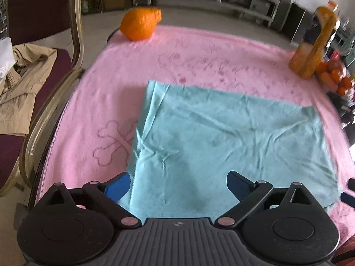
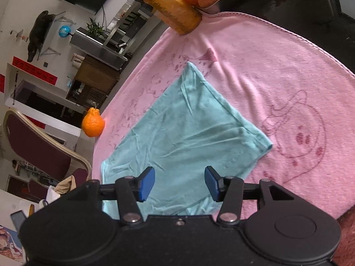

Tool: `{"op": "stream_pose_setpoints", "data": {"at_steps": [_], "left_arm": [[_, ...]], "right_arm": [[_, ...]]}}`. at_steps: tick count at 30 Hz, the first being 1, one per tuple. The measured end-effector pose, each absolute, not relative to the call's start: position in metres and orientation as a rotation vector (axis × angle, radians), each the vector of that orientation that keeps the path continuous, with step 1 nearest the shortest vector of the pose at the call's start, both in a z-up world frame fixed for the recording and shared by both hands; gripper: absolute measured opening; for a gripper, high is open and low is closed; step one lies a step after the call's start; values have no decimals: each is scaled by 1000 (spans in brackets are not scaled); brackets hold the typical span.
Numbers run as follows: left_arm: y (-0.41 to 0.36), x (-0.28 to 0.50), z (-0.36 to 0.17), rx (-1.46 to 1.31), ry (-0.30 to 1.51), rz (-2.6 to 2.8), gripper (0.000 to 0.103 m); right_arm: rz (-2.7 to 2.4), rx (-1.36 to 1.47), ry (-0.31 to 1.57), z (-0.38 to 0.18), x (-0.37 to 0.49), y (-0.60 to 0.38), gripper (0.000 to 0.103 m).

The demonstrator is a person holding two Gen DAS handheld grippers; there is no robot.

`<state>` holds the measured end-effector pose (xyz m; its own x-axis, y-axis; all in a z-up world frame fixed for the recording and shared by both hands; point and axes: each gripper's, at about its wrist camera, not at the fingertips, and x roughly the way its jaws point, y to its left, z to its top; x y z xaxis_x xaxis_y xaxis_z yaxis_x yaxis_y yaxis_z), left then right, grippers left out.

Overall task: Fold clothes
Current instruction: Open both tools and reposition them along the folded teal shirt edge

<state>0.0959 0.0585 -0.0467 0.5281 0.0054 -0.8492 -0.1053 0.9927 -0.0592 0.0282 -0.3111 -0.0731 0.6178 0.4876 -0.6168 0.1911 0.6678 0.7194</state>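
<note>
Teal cloth (image 1: 233, 141), folded into a rough rectangle and creased with shallow wrinkles, lies flat on a pink towel (image 1: 199, 53) that covers the bench. The pink towel carries faint printed outlines: crossed bones left of the teal cloth in the left wrist view, and a round cartoon face beside the cloth in the right wrist view.

Above the near edge of the teal cloth hangs the left gripper (image 1: 178, 185), its blue pads spread wide with nothing between them; the left pad sits over the cloth's left edge, the other over the cloth itself. The right gripper (image 2: 179, 182) hangs over another near part of the teal cloth (image 2: 184, 128), its blue pads apart and clear of the fabric, gripping nothing.

Beyond the teal cloth, at the far left corner of the pink towel, stands a knobbly orange (image 1: 139, 23). At the far right corner stands a bottle of orange juice (image 1: 315, 42), and just beside it a heap of small oranges (image 1: 335, 75). Left of the teal cloth, off the bench, a chair (image 1: 75, 44) with a pale frame and maroon padding holds a crumpled beige jacket (image 1: 22, 84).
</note>
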Motion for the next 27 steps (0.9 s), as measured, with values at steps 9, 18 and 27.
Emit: {"op": "stream_pose_setpoints", "data": {"at_steps": [9,18,27], "left_arm": [[39,103,-50,-75,1017,-111,96],[56,98,-42,-197,941,-122,92],[51,95,-42,-173,944,-210,99]], "right_arm": [[219,869,908,-73,30,-306,54],[216,882,901,-73,29,-307,55],[207,878,898,-74,27,-308,56]]}}
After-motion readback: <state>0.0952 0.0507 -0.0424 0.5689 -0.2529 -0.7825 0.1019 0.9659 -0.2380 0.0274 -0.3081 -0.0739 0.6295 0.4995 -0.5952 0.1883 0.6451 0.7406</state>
